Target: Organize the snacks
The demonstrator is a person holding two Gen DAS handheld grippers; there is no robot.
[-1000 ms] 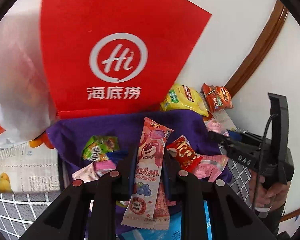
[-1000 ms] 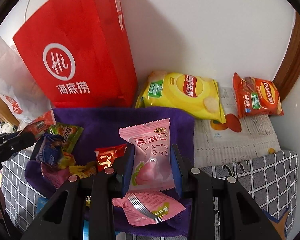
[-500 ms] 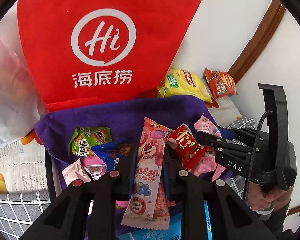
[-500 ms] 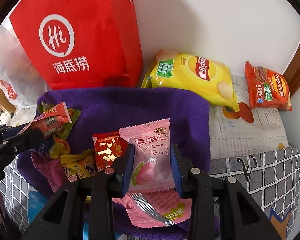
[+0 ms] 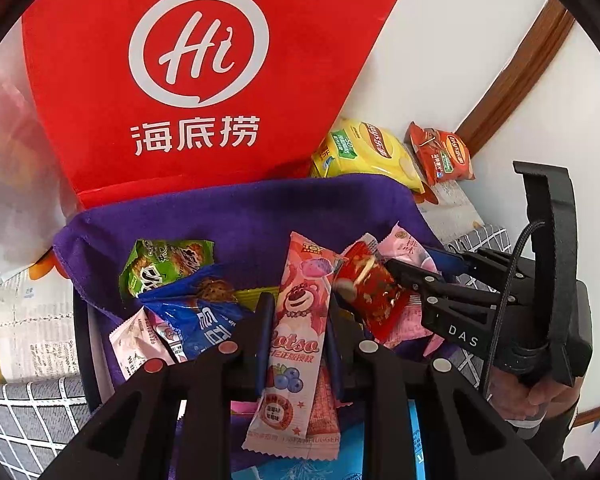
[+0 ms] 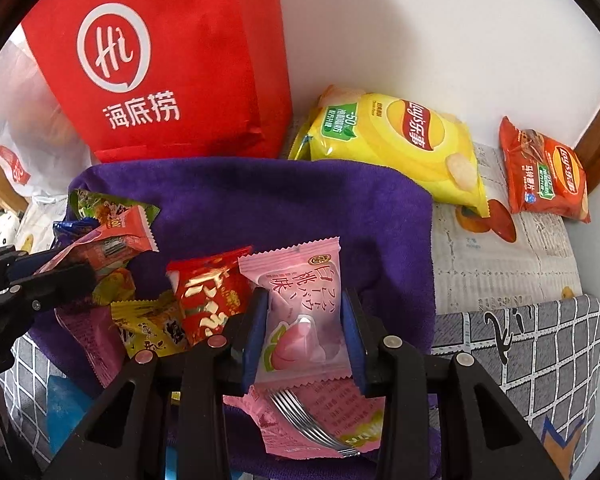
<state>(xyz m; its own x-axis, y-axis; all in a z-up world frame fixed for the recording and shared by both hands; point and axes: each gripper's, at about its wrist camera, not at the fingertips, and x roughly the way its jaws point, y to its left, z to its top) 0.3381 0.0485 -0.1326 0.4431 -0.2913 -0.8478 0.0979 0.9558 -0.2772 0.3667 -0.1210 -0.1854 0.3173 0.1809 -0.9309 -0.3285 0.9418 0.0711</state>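
My left gripper (image 5: pixel 296 312) is shut on a long pink Lotso snack stick (image 5: pixel 296 320), held above a purple cloth (image 5: pixel 240 216) strewn with small snack packets. My right gripper (image 6: pixel 304 316) is shut on a pink peach-print packet (image 6: pixel 300 304); it also shows at the right of the left wrist view (image 5: pixel 412 276). On the cloth (image 6: pixel 260 200) lie a red packet (image 6: pixel 208 292), a yellow packet (image 6: pixel 152 328), a green packet (image 5: pixel 164 264) and a blue packet (image 5: pixel 196 312). The left gripper's fingers (image 6: pixel 40 276) show at the left of the right wrist view.
A tall red Haidilao bag (image 6: pixel 160 60) stands behind the cloth against the white wall. A yellow Lay's bag (image 6: pixel 396 144) and an orange Lay's bag (image 6: pixel 544 172) lie at the back right. A pink packet with a fork picture (image 6: pixel 316 416) lies under my right gripper.
Both grippers have moved forward and lower over the purple cloth, each still holding its packet. The right gripper has come closer to the left one.
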